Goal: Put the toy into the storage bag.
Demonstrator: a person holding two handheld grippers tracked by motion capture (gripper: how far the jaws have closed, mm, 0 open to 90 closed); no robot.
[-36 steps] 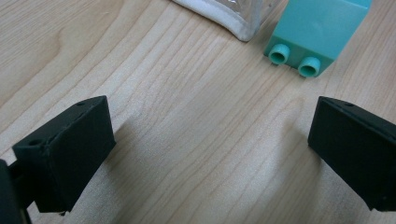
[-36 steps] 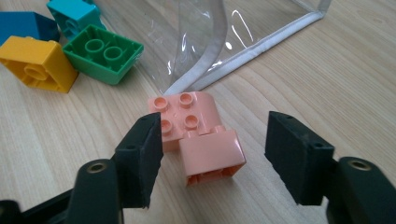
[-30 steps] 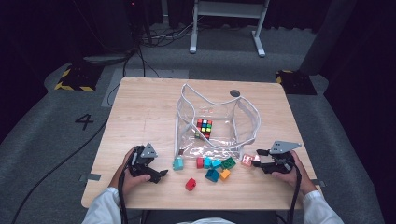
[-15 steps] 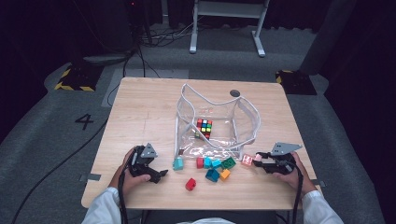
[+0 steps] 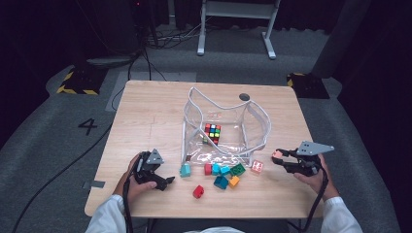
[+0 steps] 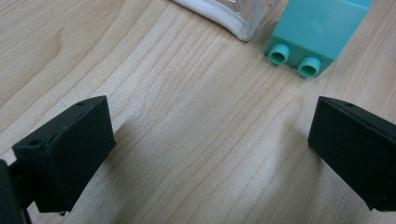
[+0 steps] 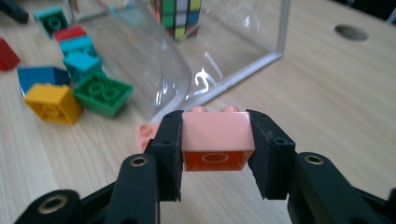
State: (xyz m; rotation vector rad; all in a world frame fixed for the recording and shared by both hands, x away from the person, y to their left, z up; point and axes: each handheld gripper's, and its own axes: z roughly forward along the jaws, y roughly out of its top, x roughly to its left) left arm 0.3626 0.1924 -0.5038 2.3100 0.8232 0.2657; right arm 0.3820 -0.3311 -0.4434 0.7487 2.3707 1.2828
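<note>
Right tongs [image 7: 215,149] clamp pink brick [image 7: 217,133] | studs up | long axis across jaws

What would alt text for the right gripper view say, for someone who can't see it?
The right tool clamps a pink toy brick between its two black jaws above a wooden table. Behind it stands a clear plastic bag holding a colourful puzzle cube, with loose bricks scattered at left.

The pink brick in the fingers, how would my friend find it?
Start at the clear bag in the middle of the wooden table. Go to its right, to the right gripper, which is shut on the pink brick. Every other brick lies on the table.
</note>
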